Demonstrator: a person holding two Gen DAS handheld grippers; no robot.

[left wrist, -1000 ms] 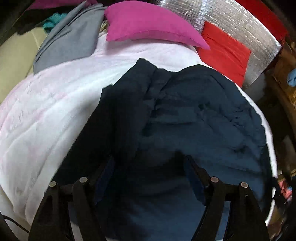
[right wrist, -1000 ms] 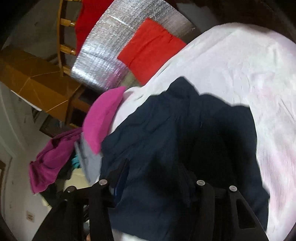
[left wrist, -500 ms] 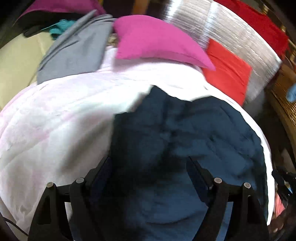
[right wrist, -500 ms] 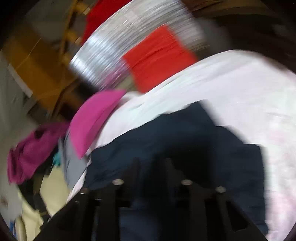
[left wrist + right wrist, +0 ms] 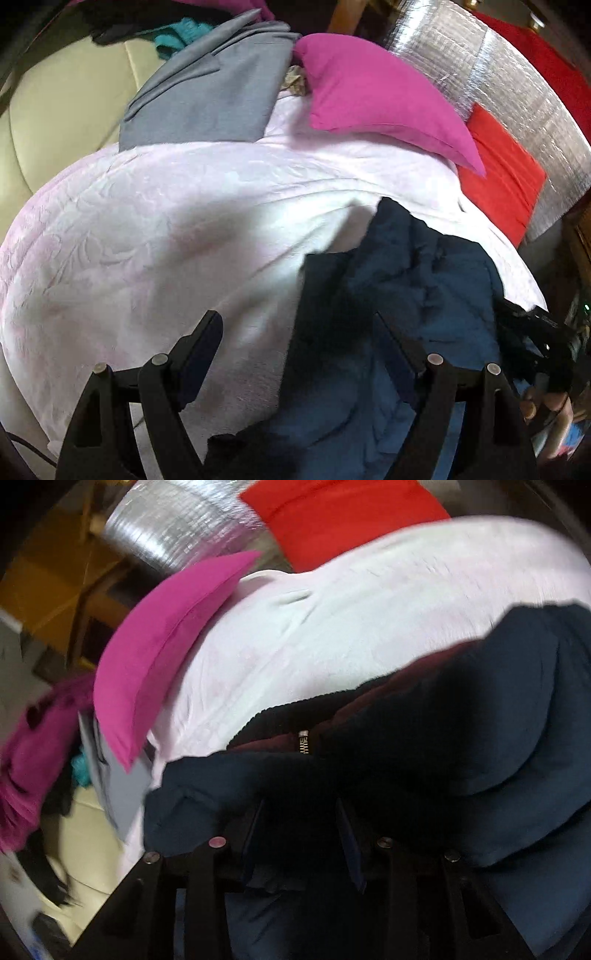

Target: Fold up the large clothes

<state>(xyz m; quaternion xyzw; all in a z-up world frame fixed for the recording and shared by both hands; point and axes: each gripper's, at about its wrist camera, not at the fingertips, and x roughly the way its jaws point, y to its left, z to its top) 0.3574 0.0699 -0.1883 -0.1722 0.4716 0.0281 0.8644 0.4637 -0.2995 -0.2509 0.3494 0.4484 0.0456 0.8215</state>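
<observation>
Garment: a dark navy padded jacket (image 5: 417,295) is lying bunched on a pale pink embossed bedspread (image 5: 155,236), toward its right side in the left wrist view; a second ago it was spreading much farther across the cover.
Jacket detail: in the right wrist view the navy jacket (image 5: 461,738) is showing a maroon lining and a small metal zipper pull (image 5: 303,741), neither of which was showing earlier.
Left gripper: the left gripper (image 5: 295,332) is hovering with its jaws spread wide, nothing between them; its left finger is now sitting over bare bedspread rather than over cloth as before.
Right gripper: the right gripper (image 5: 299,808) is now drawing its jaws closer together than a second ago, with dark navy fabric bunching between them; whether they are truly pinching it I cannot tell.
Surroundings: a magenta pillow (image 5: 376,96) is resting at the head of the bed beside a grey folded garment (image 5: 210,85); a red cloth (image 5: 502,173) is leaning against silver foil sheeting (image 5: 517,92).
</observation>
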